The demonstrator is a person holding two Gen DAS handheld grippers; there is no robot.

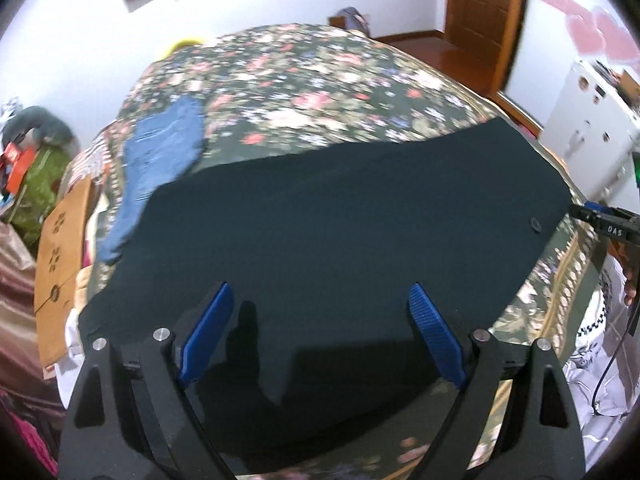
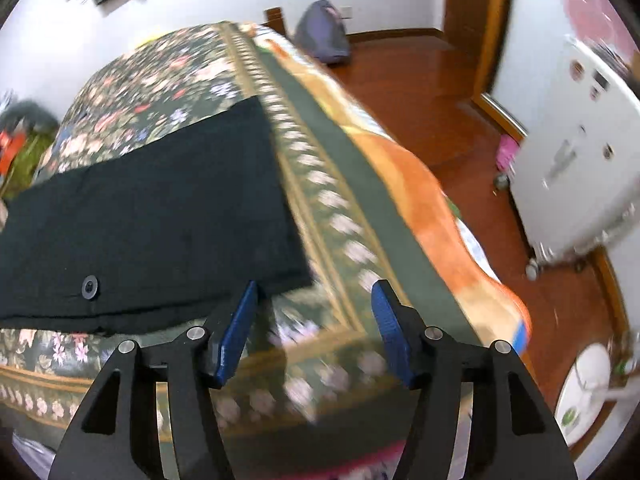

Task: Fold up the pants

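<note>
Dark pants [image 1: 340, 232] lie flat on a floral bedspread [image 1: 300, 80], stretched from left to right. Their waist end with a button [image 1: 534, 224] is at the right. My left gripper [image 1: 320, 308] is open and empty, held over the pants' near edge. In the right wrist view the pants [image 2: 152, 216] fill the left, with the button [image 2: 90, 286] near the lower edge. My right gripper [image 2: 316, 300] is open and empty, beside the pants' near right corner, over the bedspread [image 2: 340, 240]. The right gripper's body shows at the right edge of the left wrist view [image 1: 600, 220].
Blue jeans [image 1: 160, 160] and other clothes lie at the bed's left side. The bed edge drops to a wooden floor [image 2: 420, 92] on the right. A white cabinet [image 2: 580, 160], a grey bag [image 2: 324, 32] and a wooden door [image 1: 480, 12] stand beyond.
</note>
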